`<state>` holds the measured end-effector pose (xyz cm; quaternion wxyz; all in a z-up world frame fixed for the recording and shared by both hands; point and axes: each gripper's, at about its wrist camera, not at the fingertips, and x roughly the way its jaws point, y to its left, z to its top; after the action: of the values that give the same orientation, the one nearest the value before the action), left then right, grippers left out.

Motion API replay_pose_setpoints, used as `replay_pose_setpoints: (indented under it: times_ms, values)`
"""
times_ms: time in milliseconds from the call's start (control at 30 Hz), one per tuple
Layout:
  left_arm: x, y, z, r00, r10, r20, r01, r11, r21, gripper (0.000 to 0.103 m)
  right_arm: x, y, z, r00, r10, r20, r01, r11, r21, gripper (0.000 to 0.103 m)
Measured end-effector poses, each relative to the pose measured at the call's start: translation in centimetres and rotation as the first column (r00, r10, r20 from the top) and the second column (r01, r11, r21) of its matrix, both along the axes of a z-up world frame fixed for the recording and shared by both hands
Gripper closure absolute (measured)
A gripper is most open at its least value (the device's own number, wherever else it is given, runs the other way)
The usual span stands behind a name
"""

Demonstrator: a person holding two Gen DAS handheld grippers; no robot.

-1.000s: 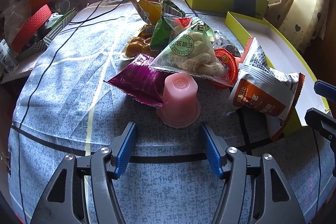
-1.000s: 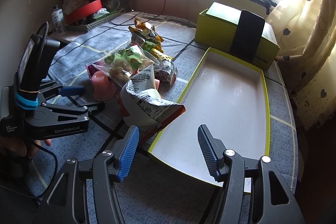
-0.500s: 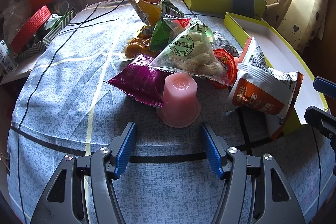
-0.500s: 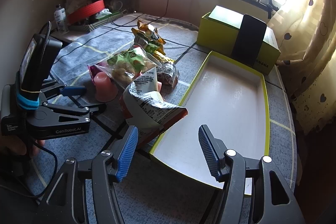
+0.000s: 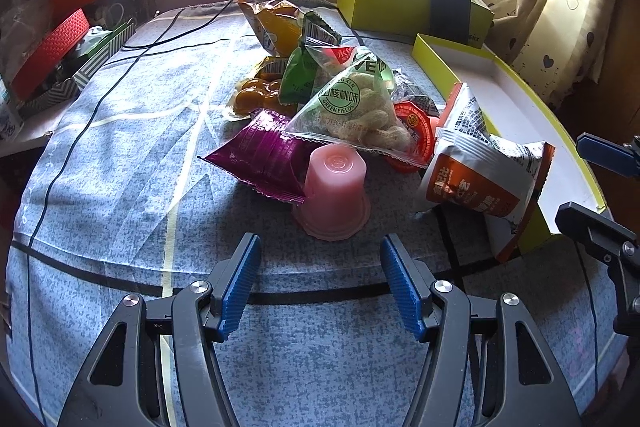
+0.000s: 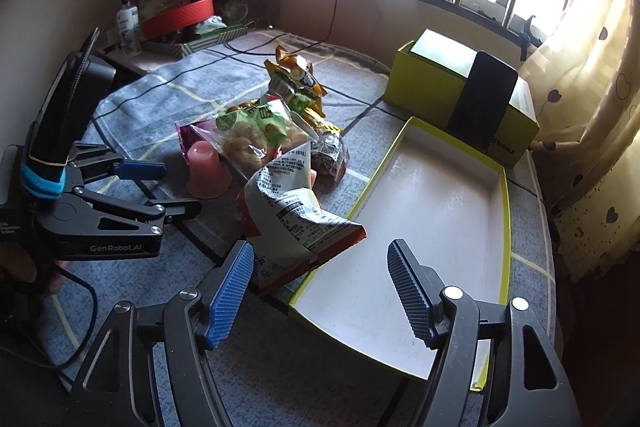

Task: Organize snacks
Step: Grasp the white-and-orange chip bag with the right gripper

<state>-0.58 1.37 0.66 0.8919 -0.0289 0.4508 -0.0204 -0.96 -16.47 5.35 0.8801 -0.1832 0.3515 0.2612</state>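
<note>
A pile of snacks lies on the blue cloth. A pink jelly cup (image 5: 334,193) stands upside down at the pile's near edge, next to a purple packet (image 5: 260,157) and a clear bag of nuts (image 5: 360,111). An orange-and-white packet (image 5: 480,171) leans on the rim of the yellow-edged white tray (image 6: 432,203). My left gripper (image 5: 320,279) is open and empty, just short of the pink cup. My right gripper (image 6: 320,287) is open and empty above the tray's near corner, beside the orange-and-white packet (image 6: 292,227).
A yellow-green box (image 6: 460,95) with a black phone leaning on it stands behind the tray. Red and orange containers (image 5: 52,47) crowd the left side. A black cable (image 5: 168,35) runs over the cloth. A curtain hangs at the right.
Both views have shifted slightly. The left gripper sits a little higher and farther back from the pink cup. The right gripper rose a little. Nothing was grasped.
</note>
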Motion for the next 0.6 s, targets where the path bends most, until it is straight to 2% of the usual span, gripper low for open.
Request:
replay_pose_setpoints:
  times_ms: [333,600]
  values:
    - [0.0,1.6,0.5,1.0,0.01,0.027,-0.008,0.997,-0.07,0.04,-0.4,2.6,-0.4,0.99,0.117,0.08,-0.108,0.988,-0.107,0.032]
    - [0.2,2.2,0.4,1.0,0.007,0.025,-0.004,0.994,-0.111,0.04,-1.0,5.1,-1.8,0.969,0.203,0.141,-0.165,0.957,-0.239,0.031]
